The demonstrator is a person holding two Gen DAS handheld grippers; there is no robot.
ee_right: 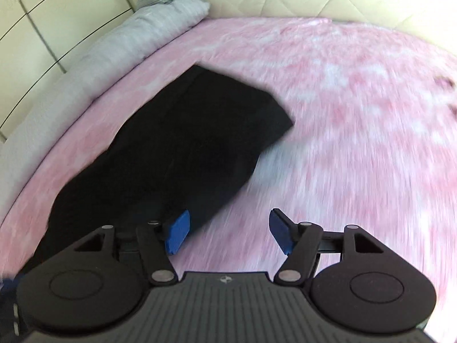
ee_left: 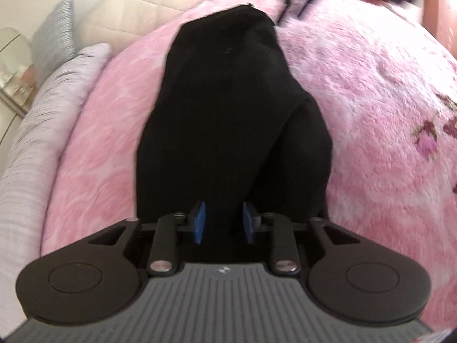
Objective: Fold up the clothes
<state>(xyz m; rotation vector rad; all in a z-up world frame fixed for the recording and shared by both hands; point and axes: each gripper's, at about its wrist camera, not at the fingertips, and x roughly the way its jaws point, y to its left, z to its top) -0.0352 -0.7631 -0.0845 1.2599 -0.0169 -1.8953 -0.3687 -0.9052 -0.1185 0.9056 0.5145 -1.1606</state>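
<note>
The left gripper (ee_left: 224,223) was clamped on the black garment (ee_left: 228,108), which lay on the pink blanket (ee_left: 357,91). The right gripper (ee_right: 228,231) stood spread, holding nothing, just beside the garment's edge.

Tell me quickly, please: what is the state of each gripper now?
Left gripper: closed on the black garment.
Right gripper: open, holding nothing, above the pink fluffy blanket beside the garment.
</note>
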